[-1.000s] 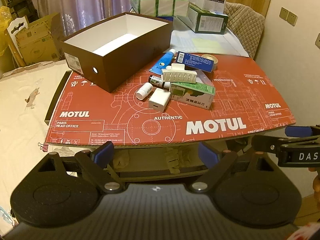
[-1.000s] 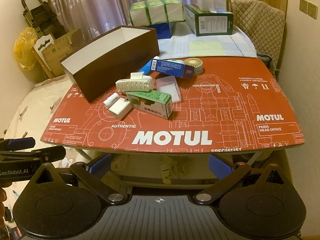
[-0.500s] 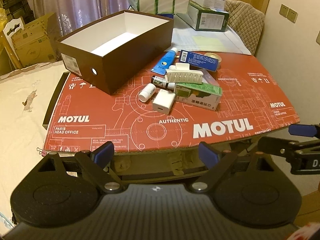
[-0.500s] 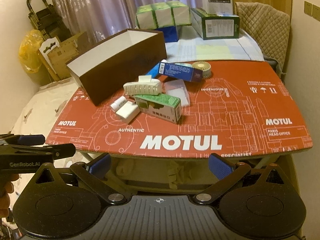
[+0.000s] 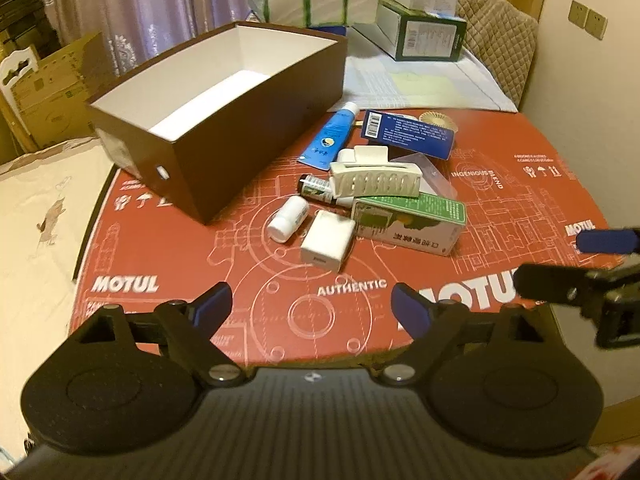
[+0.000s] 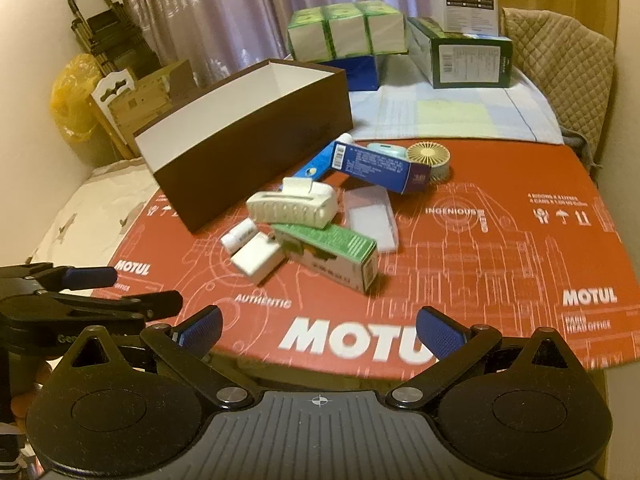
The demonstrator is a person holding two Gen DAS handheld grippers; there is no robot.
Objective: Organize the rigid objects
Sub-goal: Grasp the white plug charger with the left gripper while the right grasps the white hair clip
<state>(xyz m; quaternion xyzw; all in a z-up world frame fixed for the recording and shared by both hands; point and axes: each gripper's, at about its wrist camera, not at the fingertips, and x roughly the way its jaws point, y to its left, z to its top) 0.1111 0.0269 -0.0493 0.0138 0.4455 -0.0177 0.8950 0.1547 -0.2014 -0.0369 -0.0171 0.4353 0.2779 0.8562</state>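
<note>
**Clutter heaped beside the open box**

The brown box (image 5: pixel 224 120) stands left on the red board (image 5: pixel 520 208). Right of it lie a bottle (image 5: pixel 288 218), charger (image 5: pixel 329 240), hair clip (image 5: pixel 374 180) and green carton (image 5: pixel 412 220), heaped together. The left gripper (image 5: pixel 310 306) is closing on nothing; the right gripper (image 6: pixel 318 334) gapes empty.

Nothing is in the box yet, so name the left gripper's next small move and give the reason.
Probably ease the left gripper, its jaws closing with nothing between them, forward and down over the white charger. It is the nearest piece in the pile, lies unstacked, and the brown box stands beside it.
</note>
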